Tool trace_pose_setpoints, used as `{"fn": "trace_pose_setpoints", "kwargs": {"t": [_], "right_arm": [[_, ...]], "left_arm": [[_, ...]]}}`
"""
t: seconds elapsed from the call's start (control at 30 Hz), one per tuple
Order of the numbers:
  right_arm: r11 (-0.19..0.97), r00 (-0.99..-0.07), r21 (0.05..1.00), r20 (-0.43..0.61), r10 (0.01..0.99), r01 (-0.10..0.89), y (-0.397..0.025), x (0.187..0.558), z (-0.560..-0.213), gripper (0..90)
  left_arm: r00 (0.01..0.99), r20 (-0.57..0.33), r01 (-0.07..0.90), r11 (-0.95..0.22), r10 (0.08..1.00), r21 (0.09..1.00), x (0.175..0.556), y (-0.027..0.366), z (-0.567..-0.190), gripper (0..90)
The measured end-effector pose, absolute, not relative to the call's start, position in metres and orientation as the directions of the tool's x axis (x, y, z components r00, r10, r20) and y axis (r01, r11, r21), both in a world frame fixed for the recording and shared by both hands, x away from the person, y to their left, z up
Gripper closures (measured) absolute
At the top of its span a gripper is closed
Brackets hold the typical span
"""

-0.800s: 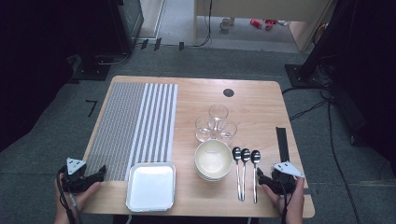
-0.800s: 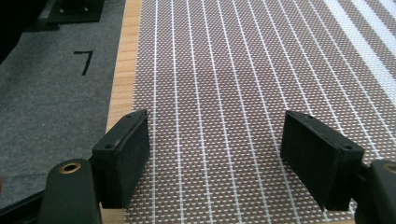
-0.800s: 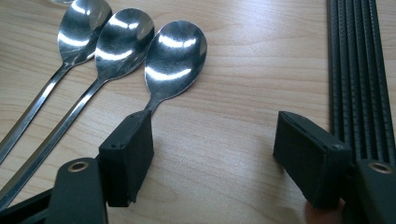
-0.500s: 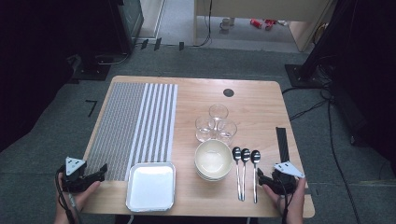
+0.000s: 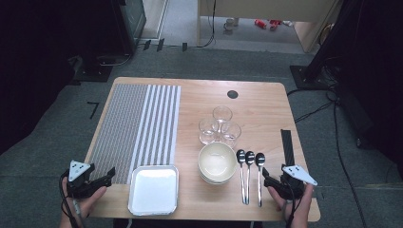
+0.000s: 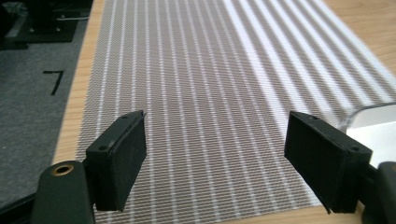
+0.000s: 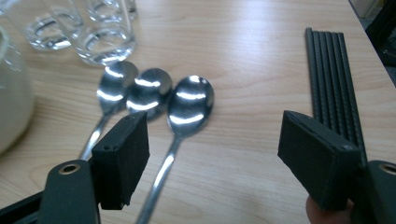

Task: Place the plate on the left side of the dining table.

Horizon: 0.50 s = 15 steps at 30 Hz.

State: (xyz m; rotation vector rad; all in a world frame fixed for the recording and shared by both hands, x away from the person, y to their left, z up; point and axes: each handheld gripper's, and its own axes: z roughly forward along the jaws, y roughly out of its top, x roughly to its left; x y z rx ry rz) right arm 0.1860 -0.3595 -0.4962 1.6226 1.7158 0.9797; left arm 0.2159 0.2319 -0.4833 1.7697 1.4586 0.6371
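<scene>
A striped grey-and-white placemat [image 5: 135, 128] [image 6: 219, 93] covers the table's left half. My left gripper [image 5: 105, 177] [image 6: 215, 163] hovers open over its near edge, nothing between the jaws. Three spoons [image 5: 249, 166] [image 7: 154, 93] lie side by side right of a stack of cream bowls [image 5: 217, 162]. Just behind the spoon handles, my right gripper [image 5: 267, 178] [image 7: 215, 154] stands open and empty. Black chopsticks [image 5: 287, 145] [image 7: 331, 79] lie along the right edge. Three clear glasses [image 5: 219, 126] [image 7: 88, 28] cluster behind the bowls.
A white square tray [image 5: 154, 189] [image 6: 373, 126] sits at the front edge beside the placemat. The wooden table [image 5: 256, 109] has a round cable hole [image 5: 232, 94] at the back. Dark floor, stands and cables surround the table.
</scene>
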Motion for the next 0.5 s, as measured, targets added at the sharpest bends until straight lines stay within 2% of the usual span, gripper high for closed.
{"fn": "trace_pose_setpoints", "kwargs": {"t": [0.5], "right_arm": [[0.021,-0.190,0.833,0.102,0.977,0.553,-0.311,0.174,-0.490,24.1]], "left_arm": [[0.310,-0.075,0.589,-0.130,0.948,0.797,0.207,0.204,-0.484,21.6]]}}
